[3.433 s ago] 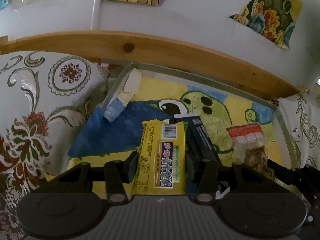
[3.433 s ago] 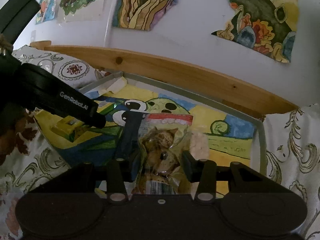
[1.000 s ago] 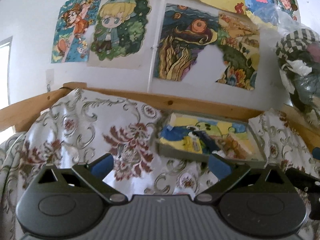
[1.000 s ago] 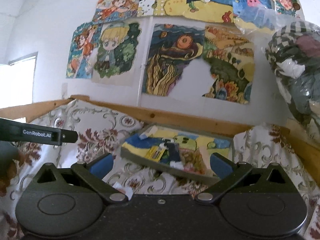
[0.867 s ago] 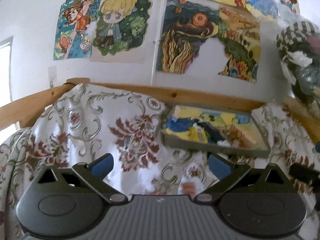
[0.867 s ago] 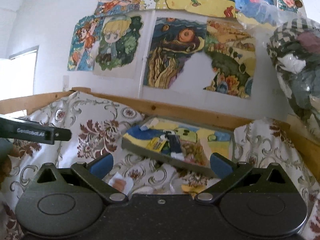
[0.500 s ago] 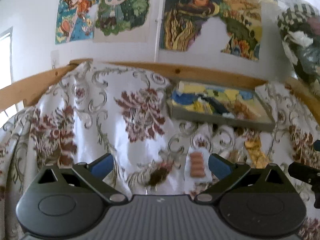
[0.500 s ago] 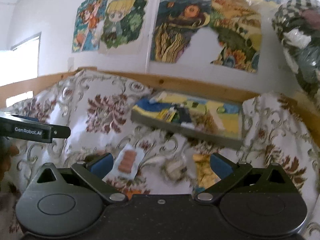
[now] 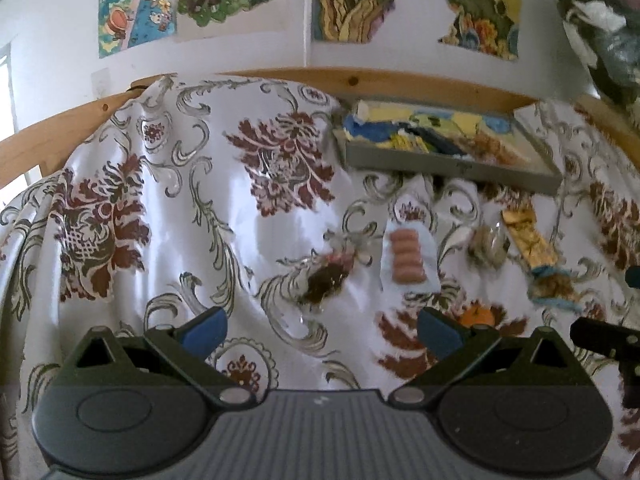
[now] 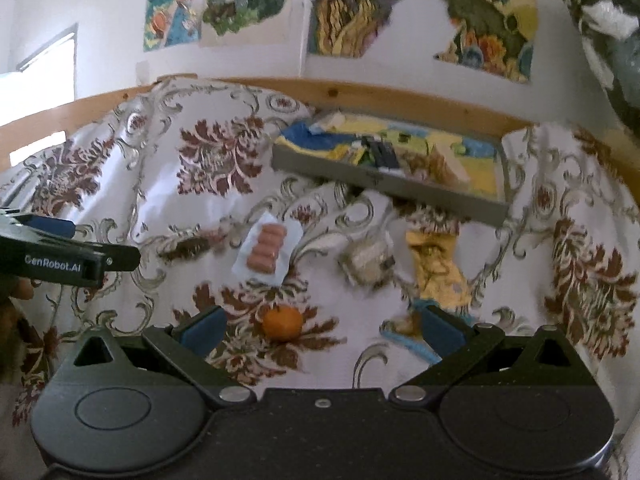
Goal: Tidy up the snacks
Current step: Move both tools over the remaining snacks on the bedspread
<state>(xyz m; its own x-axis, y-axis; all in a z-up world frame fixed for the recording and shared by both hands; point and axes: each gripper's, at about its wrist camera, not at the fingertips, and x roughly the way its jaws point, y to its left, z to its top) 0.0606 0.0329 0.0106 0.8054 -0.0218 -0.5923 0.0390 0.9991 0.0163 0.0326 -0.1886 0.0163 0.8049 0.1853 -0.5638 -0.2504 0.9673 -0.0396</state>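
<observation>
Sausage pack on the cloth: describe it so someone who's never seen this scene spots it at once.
Find the grey tray at the back of the floral tablecloth. On the cloth in front of its left end lies the sausage pack, a flat clear packet tilted on the cloth. Its row of pink-brown links sets it apart from the round orange nearer the grippers and the yellow wrapper to its right.

black gripper (image 10: 320, 330) with blue fingertips (image 10: 204, 326), silver pivot screws, "genrobot.ai" lettering.
</observation>
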